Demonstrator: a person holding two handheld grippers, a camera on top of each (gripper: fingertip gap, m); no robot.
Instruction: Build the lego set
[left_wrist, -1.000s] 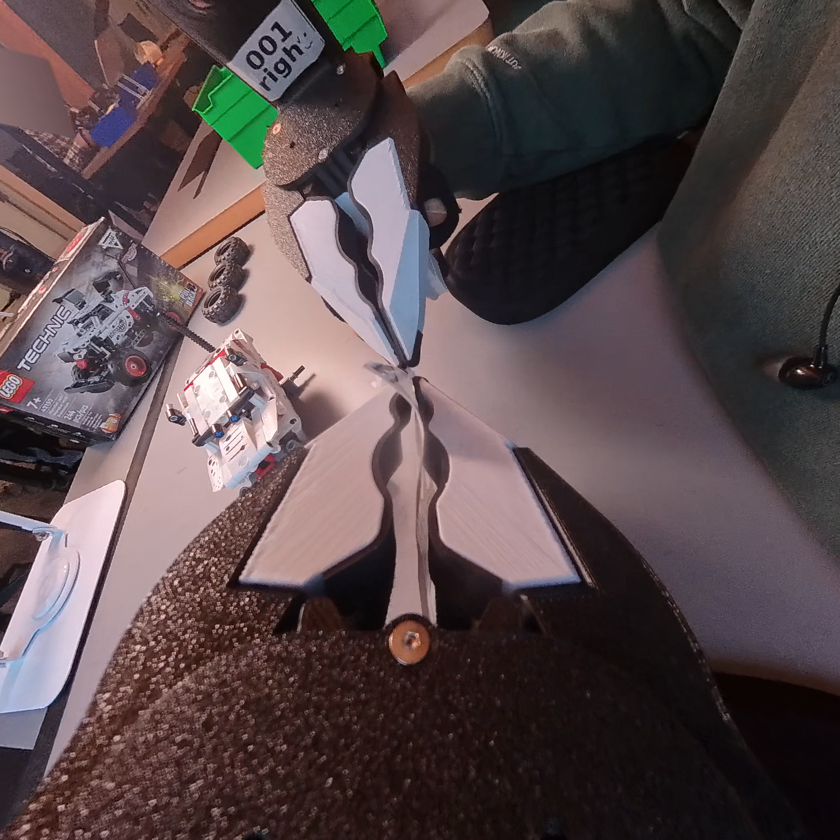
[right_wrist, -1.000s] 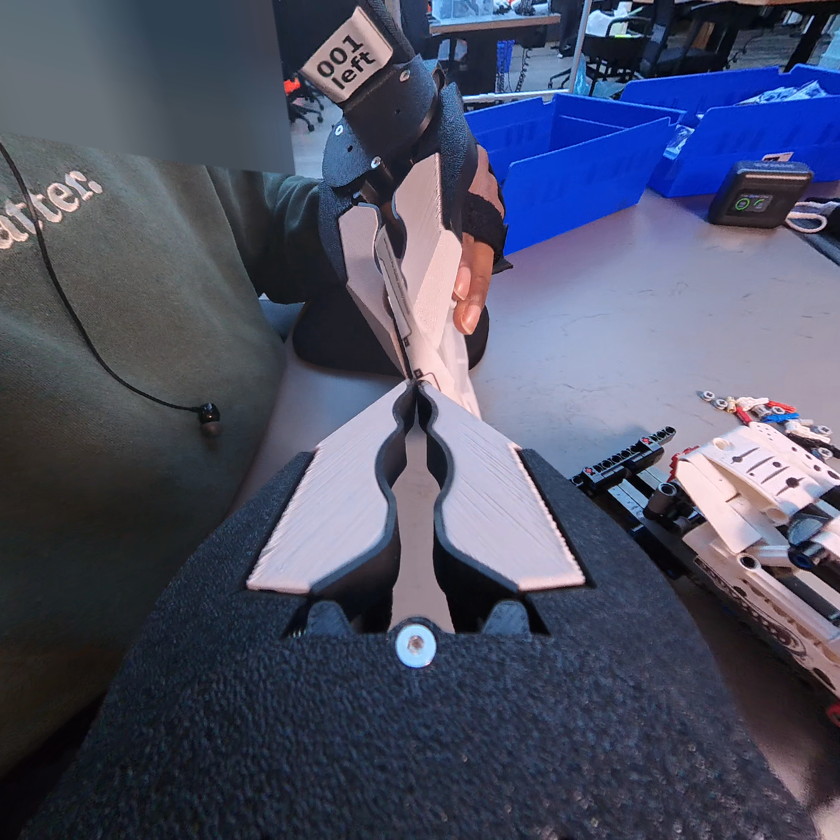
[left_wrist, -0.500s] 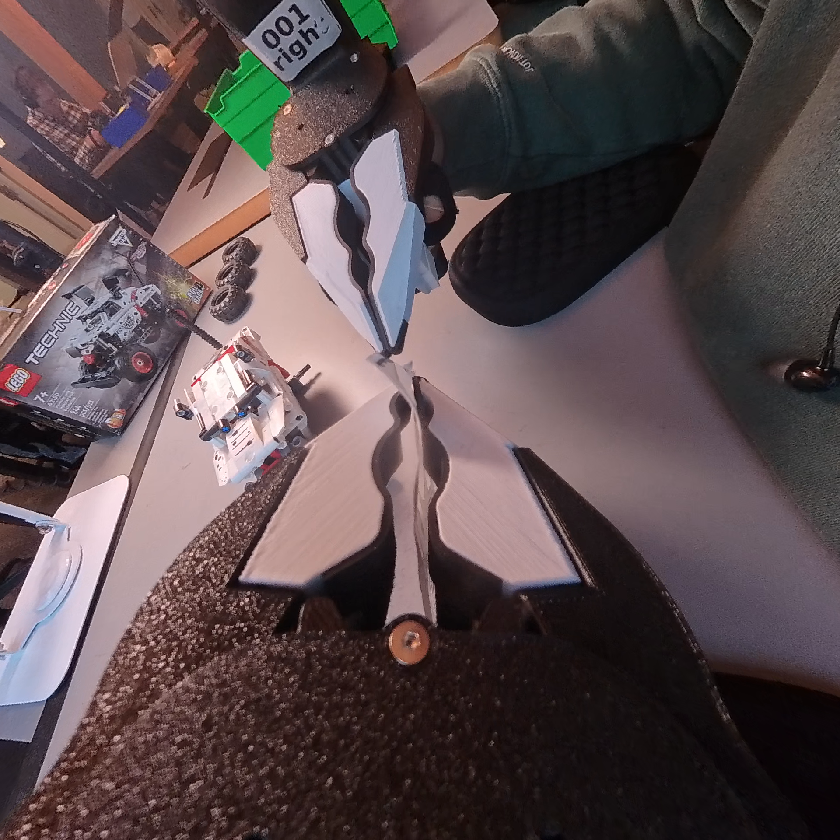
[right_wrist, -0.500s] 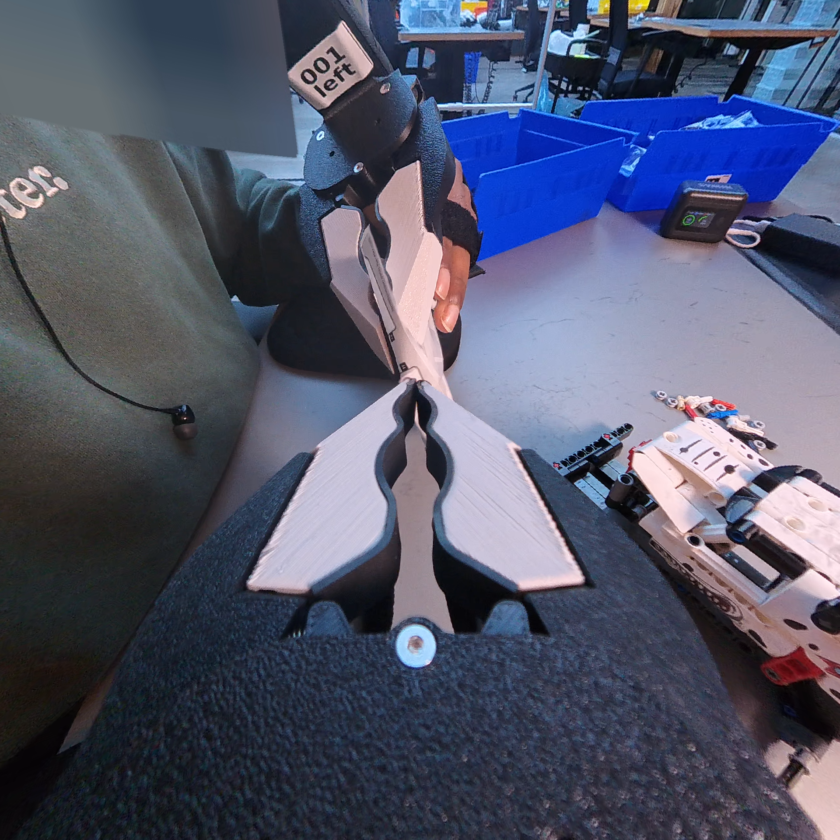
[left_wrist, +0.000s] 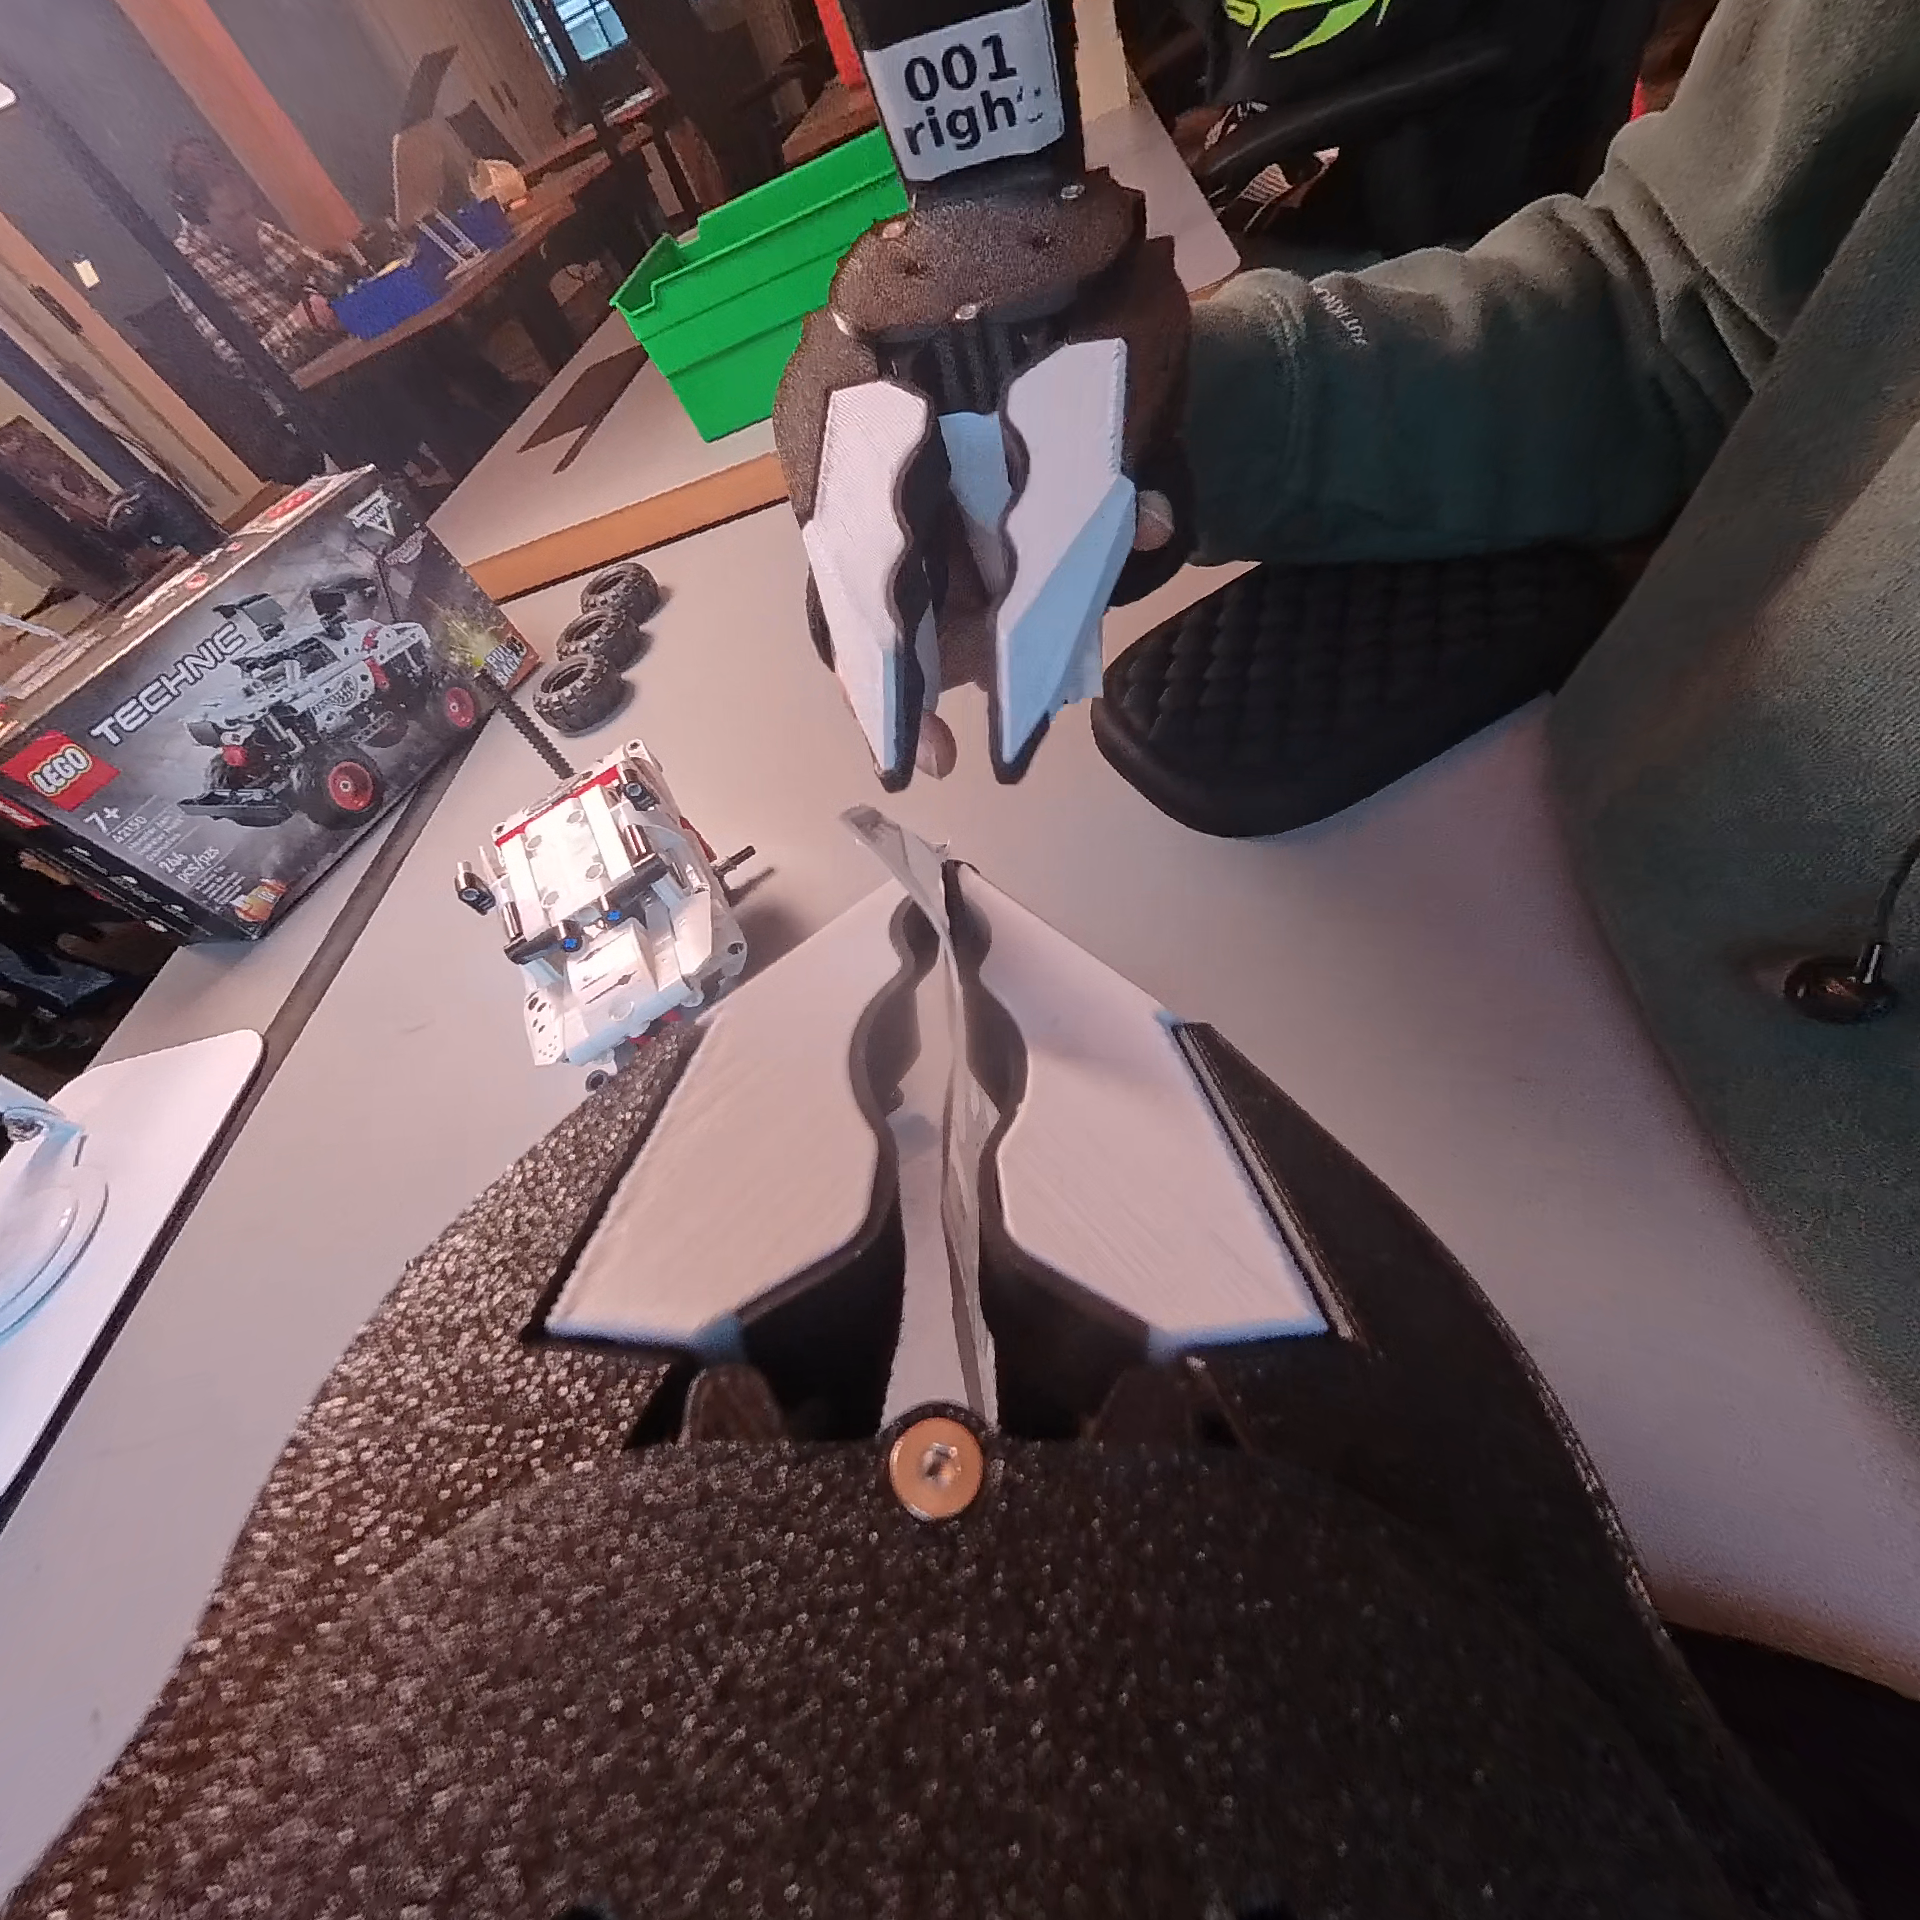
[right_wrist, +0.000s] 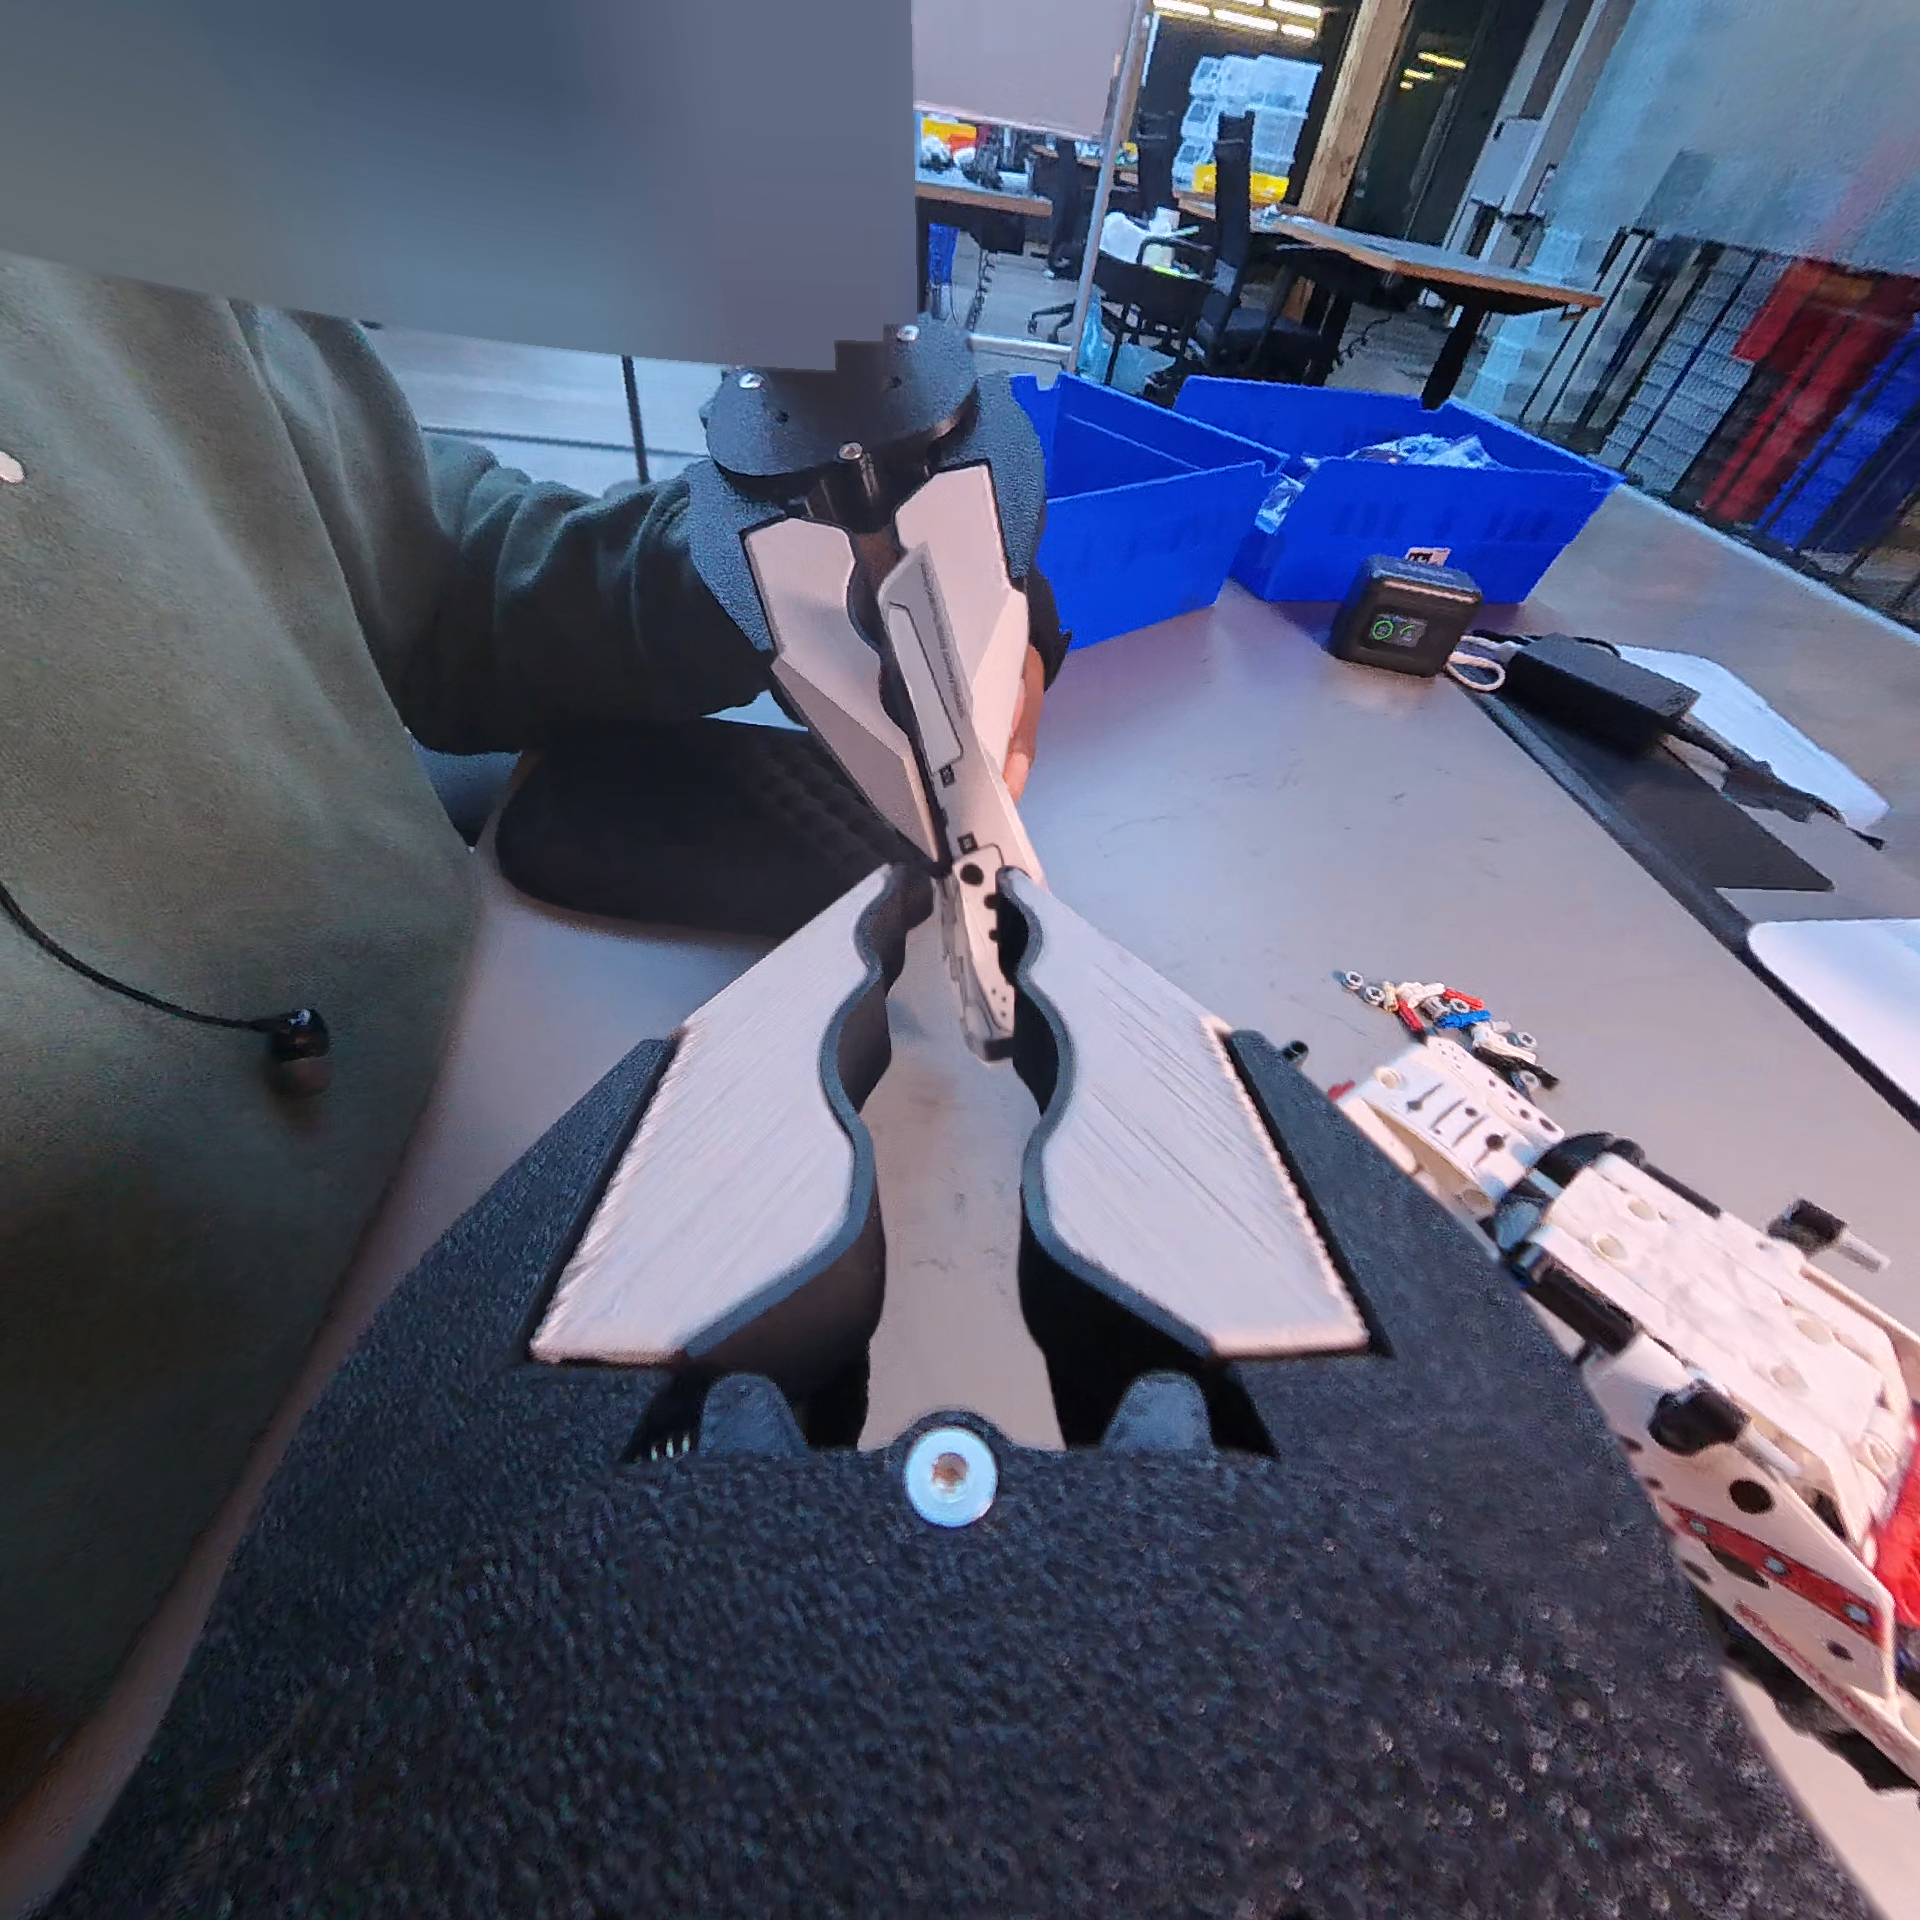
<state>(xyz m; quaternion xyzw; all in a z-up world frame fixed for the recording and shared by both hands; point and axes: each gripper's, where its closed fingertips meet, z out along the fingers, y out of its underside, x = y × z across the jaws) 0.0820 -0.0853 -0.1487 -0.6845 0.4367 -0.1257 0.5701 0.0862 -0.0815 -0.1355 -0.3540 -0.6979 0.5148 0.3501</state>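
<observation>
My left gripper (left_wrist: 940, 868) is shut on a thin silvery sticker sheet (left_wrist: 896, 840), whose tip pokes out past the fingertips. In the right wrist view the left gripper (right_wrist: 935, 852) points down at me with the sheet (right_wrist: 977, 966) between its fingers. My right gripper (right_wrist: 953, 883) is open, and the sheet's free end hangs in the gap between its fingers, unpinched. In the left wrist view the right gripper (left_wrist: 948, 771) hovers just above the sheet's tip. The white spotted lego truck (left_wrist: 603, 925) stands on the grey table (left_wrist: 1247, 935), also at the right (right_wrist: 1662, 1299).
The set's box (left_wrist: 239, 675) and three black tyres (left_wrist: 603, 644) lie at the left, with a green bin (left_wrist: 758, 301) behind. Small loose parts (right_wrist: 1444, 1013), blue bins (right_wrist: 1351, 520) and a black device (right_wrist: 1408, 623) sit farther back. A black wrist rest (right_wrist: 675, 810) lies near the person's body. My left and right fingertips are right by each other.
My right gripper has opened and let go of the sheet's tip. Both grippers have turned, and the right one stands a little apart from the left one's tips.
</observation>
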